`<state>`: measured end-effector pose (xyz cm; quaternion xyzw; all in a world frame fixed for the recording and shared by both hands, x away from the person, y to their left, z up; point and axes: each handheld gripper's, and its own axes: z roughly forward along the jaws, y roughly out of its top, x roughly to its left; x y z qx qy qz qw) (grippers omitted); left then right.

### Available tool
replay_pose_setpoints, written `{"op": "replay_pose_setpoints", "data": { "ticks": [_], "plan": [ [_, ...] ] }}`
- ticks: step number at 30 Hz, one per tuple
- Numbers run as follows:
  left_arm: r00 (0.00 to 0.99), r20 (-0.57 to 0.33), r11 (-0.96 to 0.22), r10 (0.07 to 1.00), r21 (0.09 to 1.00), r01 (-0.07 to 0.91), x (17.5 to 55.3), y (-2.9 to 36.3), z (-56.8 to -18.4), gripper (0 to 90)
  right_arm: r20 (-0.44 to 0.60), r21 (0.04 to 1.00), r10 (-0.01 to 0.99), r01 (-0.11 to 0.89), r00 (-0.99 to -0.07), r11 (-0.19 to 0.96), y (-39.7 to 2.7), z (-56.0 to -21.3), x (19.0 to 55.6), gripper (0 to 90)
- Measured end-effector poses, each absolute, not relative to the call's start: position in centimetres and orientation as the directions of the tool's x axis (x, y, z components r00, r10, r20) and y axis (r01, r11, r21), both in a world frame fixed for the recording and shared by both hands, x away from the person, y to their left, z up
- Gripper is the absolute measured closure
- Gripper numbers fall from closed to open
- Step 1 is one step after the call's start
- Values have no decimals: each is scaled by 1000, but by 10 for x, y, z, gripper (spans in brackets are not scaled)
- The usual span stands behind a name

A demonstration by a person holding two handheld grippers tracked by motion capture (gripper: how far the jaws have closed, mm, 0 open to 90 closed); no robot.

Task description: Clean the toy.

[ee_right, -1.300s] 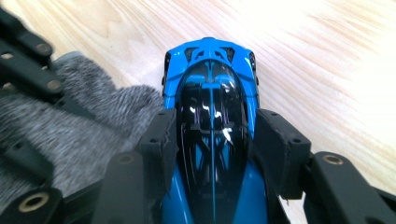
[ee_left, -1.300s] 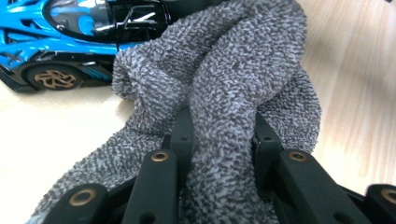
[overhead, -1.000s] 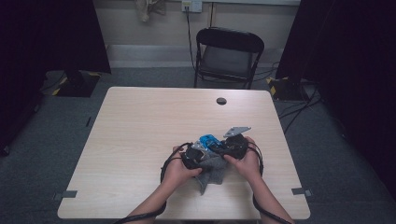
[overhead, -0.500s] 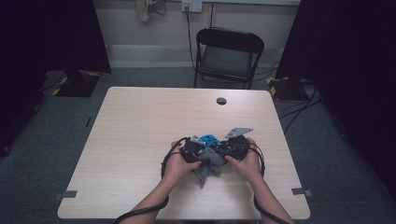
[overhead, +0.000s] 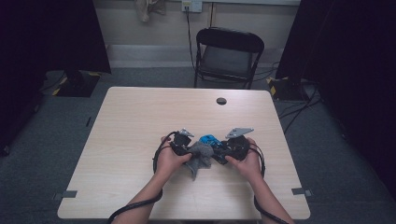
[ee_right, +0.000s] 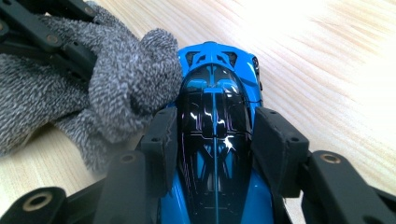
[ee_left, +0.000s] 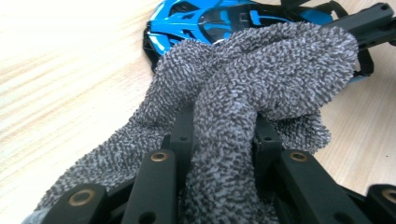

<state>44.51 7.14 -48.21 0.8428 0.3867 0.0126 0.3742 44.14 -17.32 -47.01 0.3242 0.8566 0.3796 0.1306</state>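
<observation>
- Left claw (ee_left: 219, 140) clamped on a fold of grey cloth (ee_left: 261, 70); the cloth bunches between its jaws and drapes over the side of the blue toy car (ee_left: 205, 18).
- Right claw (ee_right: 215, 140) grips the blue toy car by both flanks, jaws pressed on the black roof section.
- Car and cloth sit near the front middle of the bench (overhead: 140, 121), between both hands.
- Cloth touches the car's nose side in the right gripper view.
- Black chair (overhead: 228, 56) behind the bench.
</observation>
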Motion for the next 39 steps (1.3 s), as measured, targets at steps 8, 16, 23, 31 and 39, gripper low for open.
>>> {"op": "replay_pose_setpoints", "data": {
  "ticks": [8, 16, 23, 31, 39],
  "plan": [
    [667, -239, -401, 706, 641, 654, 453, 84, -477, 689, 25, 729, 649, 457, -761, 509, -173, -469, 442, 514],
    [632, -221, -378, 743, 641, 668, 465, 99, -478, 688, 30, 736, 650, 457, -760, 500, -175, -470, 441, 514],
    [623, -225, -354, 749, 659, 663, 465, 103, -473, 689, 30, 736, 649, 456, -760, 500, -175, -470, 441, 514],
    [736, -280, -418, 616, 676, 607, 426, 96, -462, 690, 31, 736, 649, 457, -760, 500, -175, -470, 441, 514],
    [841, -272, -528, 468, 677, 513, 388, 56, -467, 689, 27, 724, 648, 462, -761, 512, -174, -469, 443, 514]
  ]
}}
